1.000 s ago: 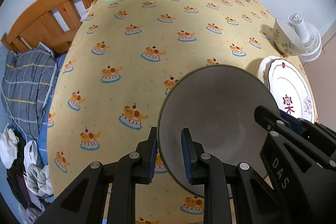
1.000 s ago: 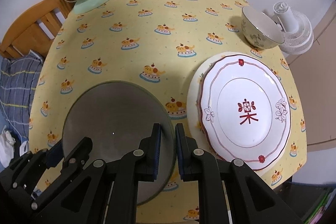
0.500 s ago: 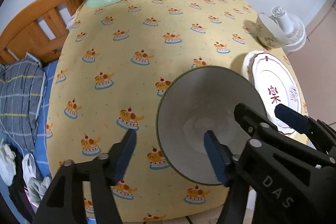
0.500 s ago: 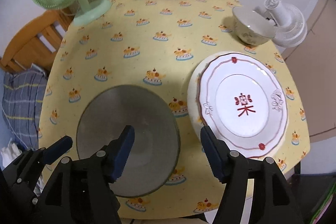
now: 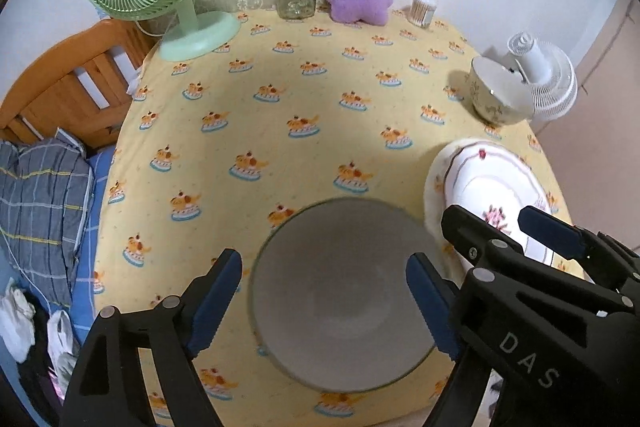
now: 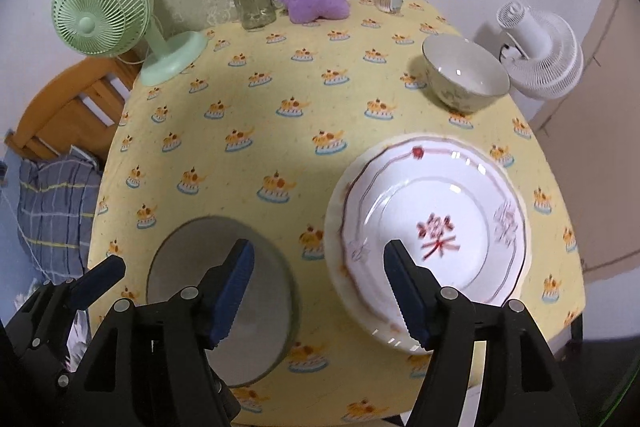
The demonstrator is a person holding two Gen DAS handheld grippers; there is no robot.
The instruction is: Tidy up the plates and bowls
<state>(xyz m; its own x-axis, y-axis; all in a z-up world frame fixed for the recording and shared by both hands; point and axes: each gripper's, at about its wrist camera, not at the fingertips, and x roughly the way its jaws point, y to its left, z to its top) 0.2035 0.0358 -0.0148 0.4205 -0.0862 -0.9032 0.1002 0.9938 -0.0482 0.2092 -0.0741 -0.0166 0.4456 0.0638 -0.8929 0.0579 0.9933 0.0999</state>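
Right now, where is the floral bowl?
The floral bowl stands at the table's far right edge, beside the white fan and behind the stacked plates.

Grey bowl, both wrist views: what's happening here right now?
A person with two handheld claws is sorting dishes on the yellow tablecloth. Both the left claw and the right claw are open and hold nothing. The grey bowl sits on the cloth near the front edge, below the left claw. To its right the red-patterned plate lies stacked on a cream plate. The floral bowl stands alone farther back.
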